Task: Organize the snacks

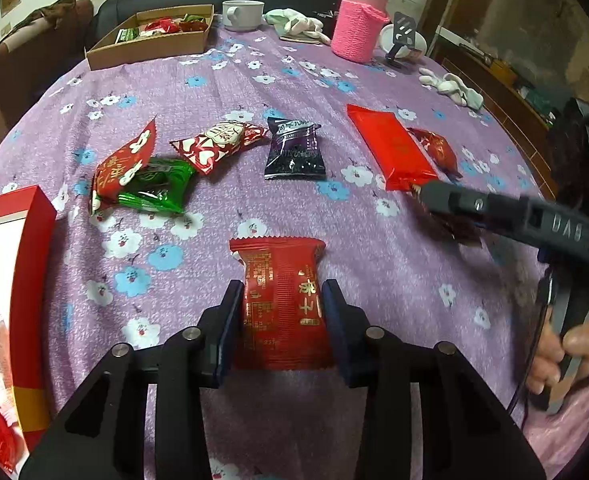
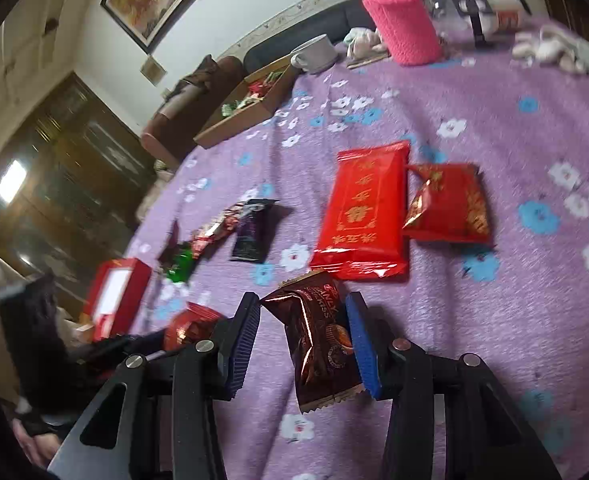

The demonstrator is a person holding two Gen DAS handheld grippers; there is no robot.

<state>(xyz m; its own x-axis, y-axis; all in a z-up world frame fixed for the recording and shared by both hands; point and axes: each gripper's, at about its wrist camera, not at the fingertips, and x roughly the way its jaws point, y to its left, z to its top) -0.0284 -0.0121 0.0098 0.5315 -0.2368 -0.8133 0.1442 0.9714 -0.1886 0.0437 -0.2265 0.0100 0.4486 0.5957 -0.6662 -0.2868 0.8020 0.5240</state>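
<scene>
Left gripper [image 1: 282, 292] is clamping a red snack packet [image 1: 282, 300], both pads pressing its sides, packet lying flat over the purple floral tablecloth [image 1: 374, 280] at the near edge. Right gripper [image 2: 306, 320] is gripping a brown chocolate snack packet [image 2: 318, 344] between its blue pads, packet tilting and crumpling (contact with the cloth cannot be told). Still lying on the cloth: a long red wrapped pack [image 2: 360, 216] with a smaller red pouch [image 2: 450, 204] touching its right side, a dark purple sachet [image 1: 294, 148] in the middle, a red-and-white heart-print packet [image 1: 218, 144] left of it, and a red flower-print packet [image 1: 124, 164] overlapping a green one [image 1: 154, 184]. A cardboard tray [image 1: 150, 44] holding snacks is sitting at the far left. A red box [image 1: 14, 280] is standing at the near left. A white mug [image 1: 242, 14] and a pink knit-sleeved bottle [image 1: 358, 24] are sitting far back.
</scene>
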